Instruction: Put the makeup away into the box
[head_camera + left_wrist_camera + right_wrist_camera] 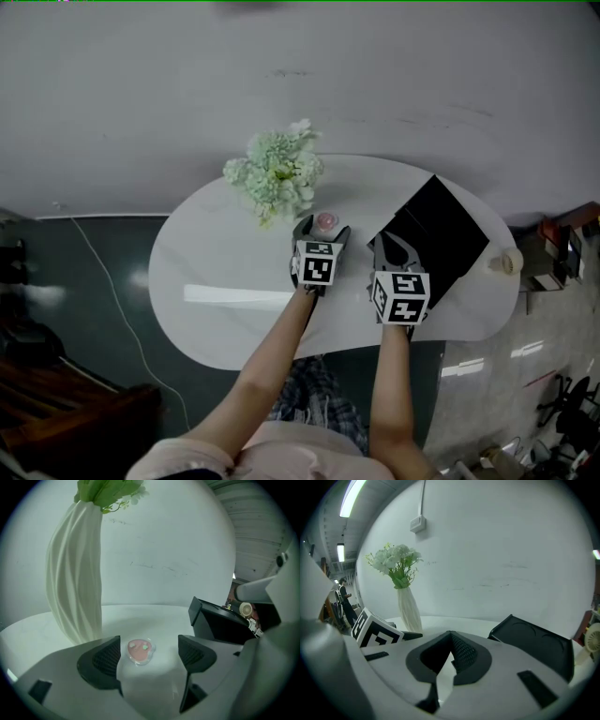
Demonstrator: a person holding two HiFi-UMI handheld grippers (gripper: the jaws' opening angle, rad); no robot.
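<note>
A small clear compact with a pink inside [324, 221] [139, 651] lies on the white oval table [216, 272]. My left gripper [320, 232] [146, 656] stands open with the compact between its jaws, neither pad touching it. The black box [441, 239] [220, 623] [539, 644] sits open at the table's right, its lid raised. My right gripper [395, 251] [449, 654] hovers at the box's near left corner, shut, with nothing between its jaws.
A white ribbed vase [77, 569] [408, 611] of pale green flowers [277, 171] stands just left of the compact, close to the left gripper. A small round cream object [507, 261] sits beyond the table's right end. A wall rises behind the table.
</note>
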